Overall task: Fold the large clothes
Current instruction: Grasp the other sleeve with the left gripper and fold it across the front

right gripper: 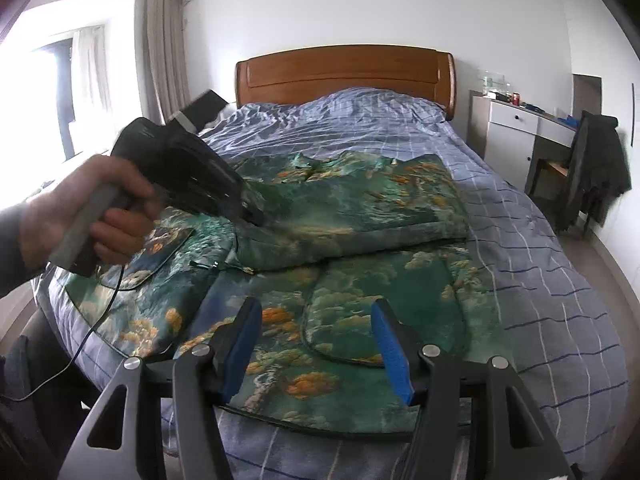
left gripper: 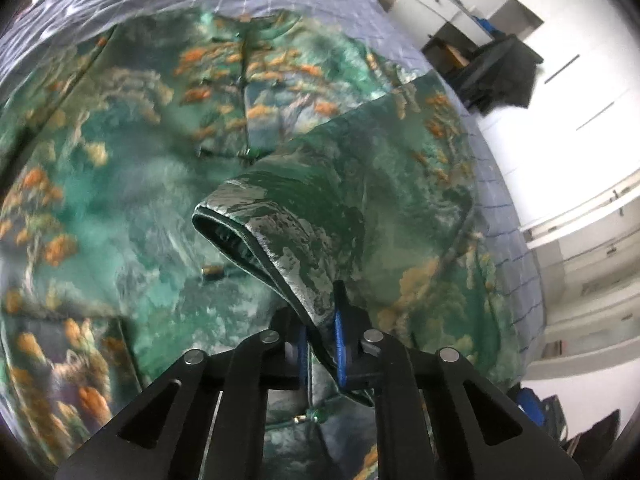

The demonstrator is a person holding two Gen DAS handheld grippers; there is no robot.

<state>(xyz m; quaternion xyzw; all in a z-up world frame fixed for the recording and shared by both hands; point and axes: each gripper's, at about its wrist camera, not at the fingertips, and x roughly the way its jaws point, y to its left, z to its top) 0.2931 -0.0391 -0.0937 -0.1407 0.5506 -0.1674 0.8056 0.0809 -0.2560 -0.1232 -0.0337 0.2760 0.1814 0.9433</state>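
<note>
Large green garment with orange-and-grey printed pattern, spread over the blue checked bed, collar end toward the far headboard, hem at the near edge. Long axis running near to far. Right sleeve already crossing the body toward the left, cuff opening facing the left wrist view.

Left claw clenched on the edge of that sleeve just behind the cuff, fabric pinched between the blue pads, tilted steeply down over the middle of the garment. Seen from the right wrist view: left hand at the left of the bed, claw tip buried in the folded sleeve left of centre.

Right claw released, nothing between the jaws, hovering above the near hem with a patch pocket directly beyond the fingertips.

Judged step: laying the sleeve flat across the chest. Deciding relation: sleeve running left to right across the garment's long axis, left claw on it, right claw well apart at the hem. Probably next: lowering and letting go with the left claw.
</note>
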